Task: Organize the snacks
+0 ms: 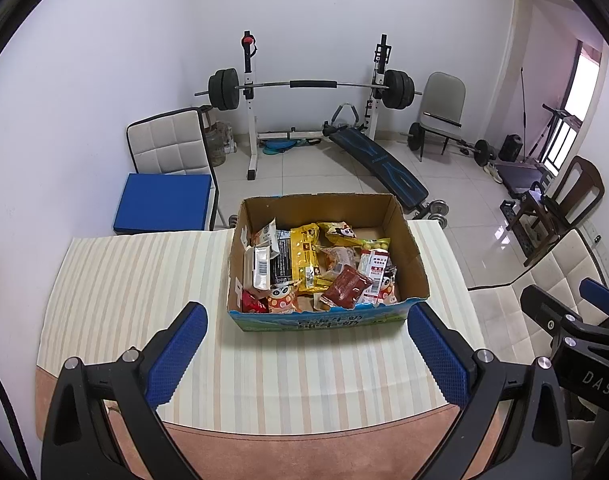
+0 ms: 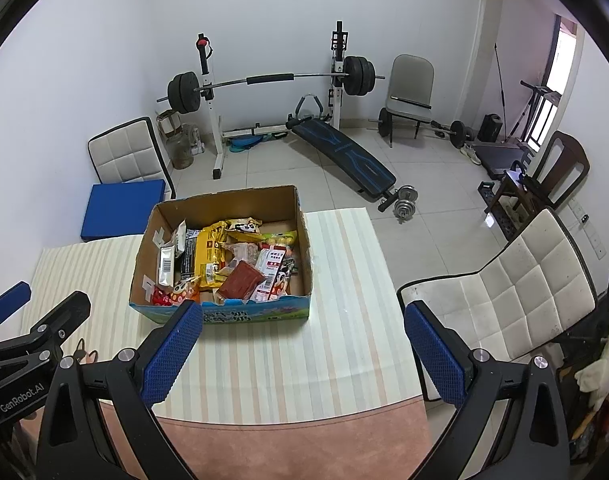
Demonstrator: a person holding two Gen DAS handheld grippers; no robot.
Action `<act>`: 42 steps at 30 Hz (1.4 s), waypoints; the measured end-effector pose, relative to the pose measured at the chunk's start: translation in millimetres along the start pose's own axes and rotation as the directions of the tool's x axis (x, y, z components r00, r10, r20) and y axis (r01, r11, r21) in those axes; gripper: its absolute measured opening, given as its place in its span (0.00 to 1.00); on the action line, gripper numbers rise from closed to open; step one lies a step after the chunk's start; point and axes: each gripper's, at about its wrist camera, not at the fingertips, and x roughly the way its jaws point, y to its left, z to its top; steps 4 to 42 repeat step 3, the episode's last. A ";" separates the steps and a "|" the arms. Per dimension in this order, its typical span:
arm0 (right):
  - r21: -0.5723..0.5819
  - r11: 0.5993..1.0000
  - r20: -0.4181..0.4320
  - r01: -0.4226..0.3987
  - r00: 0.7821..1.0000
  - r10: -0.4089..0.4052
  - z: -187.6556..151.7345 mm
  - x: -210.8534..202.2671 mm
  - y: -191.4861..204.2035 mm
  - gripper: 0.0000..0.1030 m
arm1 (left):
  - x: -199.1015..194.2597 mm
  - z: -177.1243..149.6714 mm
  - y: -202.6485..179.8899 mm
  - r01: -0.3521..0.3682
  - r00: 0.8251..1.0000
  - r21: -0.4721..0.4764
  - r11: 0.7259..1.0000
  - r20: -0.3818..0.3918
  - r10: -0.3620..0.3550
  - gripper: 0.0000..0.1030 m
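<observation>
While the cardboard box full of snack packs sits on the striped table, L gripper & R gripper hang just in front, both w/ fingers wide apart, holding nothing.

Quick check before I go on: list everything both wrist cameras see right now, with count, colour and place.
cardboard box: one, brown with blue printed front, open, on the table's far half
snack packets: many, yellow, red, white, black, piled inside the box
table: one, cream striped cloth over a pink top
white padded chairs: two, one right of the table, one far left carrying a blue cushion
barbell rack: one, white frame, black plates, by the back wall
sit-up bench: one, black and blue, on the floor
left tool: open, empty
right tool: open, empty
</observation>
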 end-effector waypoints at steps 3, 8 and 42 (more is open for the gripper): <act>-0.001 1.000 0.000 -0.001 1.000 0.001 2.0 -1.0 0.5 0.99 | -1.3 0.7 -1.6 0.001 1.000 0.001 1.000 0.003 -0.001 1.00; -0.001 1.000 0.000 -0.001 1.000 0.001 2.0 -1.0 0.5 0.99 | -1.3 0.7 -1.6 0.001 1.000 0.001 1.000 0.003 -0.001 1.00; -0.001 1.000 0.000 -0.001 1.000 0.001 2.0 -1.0 0.5 0.99 | -1.3 0.7 -1.6 0.001 1.000 0.001 1.000 0.003 -0.001 1.00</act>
